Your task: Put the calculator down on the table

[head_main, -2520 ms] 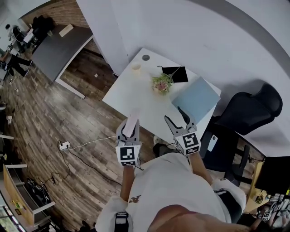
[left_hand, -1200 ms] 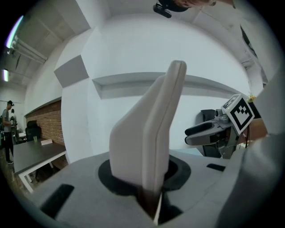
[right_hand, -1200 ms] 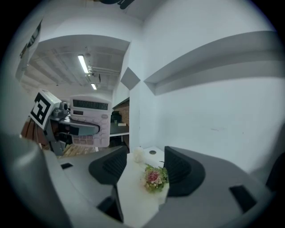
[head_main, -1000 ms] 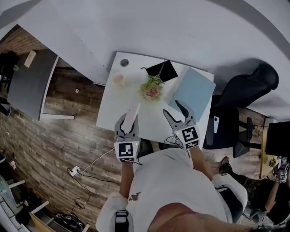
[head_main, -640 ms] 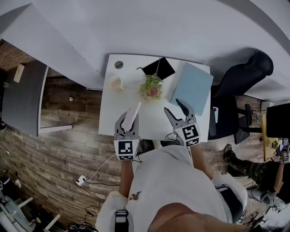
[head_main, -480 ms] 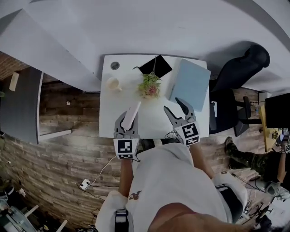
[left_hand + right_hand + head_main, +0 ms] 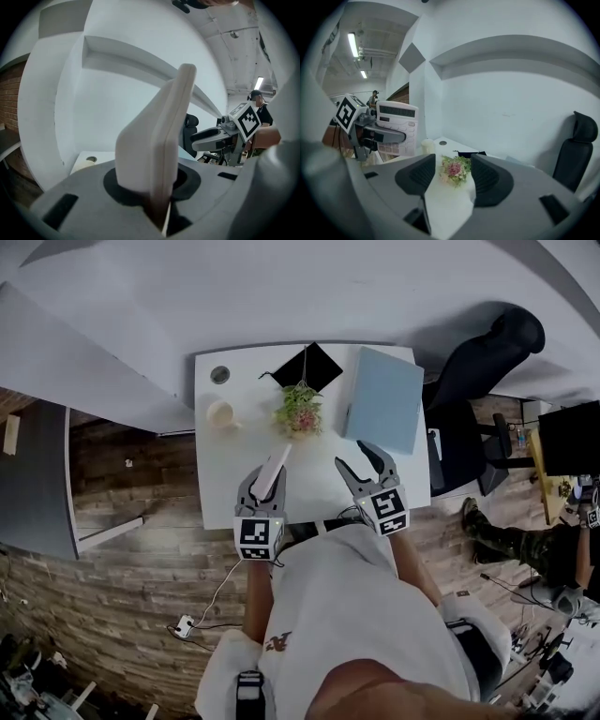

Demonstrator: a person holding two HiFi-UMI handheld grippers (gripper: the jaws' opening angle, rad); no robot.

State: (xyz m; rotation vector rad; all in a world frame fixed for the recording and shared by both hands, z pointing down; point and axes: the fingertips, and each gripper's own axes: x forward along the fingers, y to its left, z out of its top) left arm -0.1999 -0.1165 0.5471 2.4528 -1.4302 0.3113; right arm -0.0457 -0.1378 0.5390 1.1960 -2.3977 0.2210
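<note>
Calculator (image 7: pixel 273 470) is riding pinched in my left gripper (image 7: pixel 264 486), the jaws narrow across its thickness. Its long axis is running forward and upward out of the jaws, toward the table's far edge. It is hanging above the near edge of the white table (image 7: pixel 217 495), left of the middle, not yet resting. My right gripper (image 7: pixel 367 463) is hovering beside it, wide and empty, its jaws having just been closing slightly.

Flower bunch (image 7: pixel 298 414) sat between cream cup (image 7: pixel 221 413) and pale blue folder (image 7: pixel 382 395), black pad (image 7: pixel 314 365) just behind, office chair (image 7: pixel 483 357) off right.
</note>
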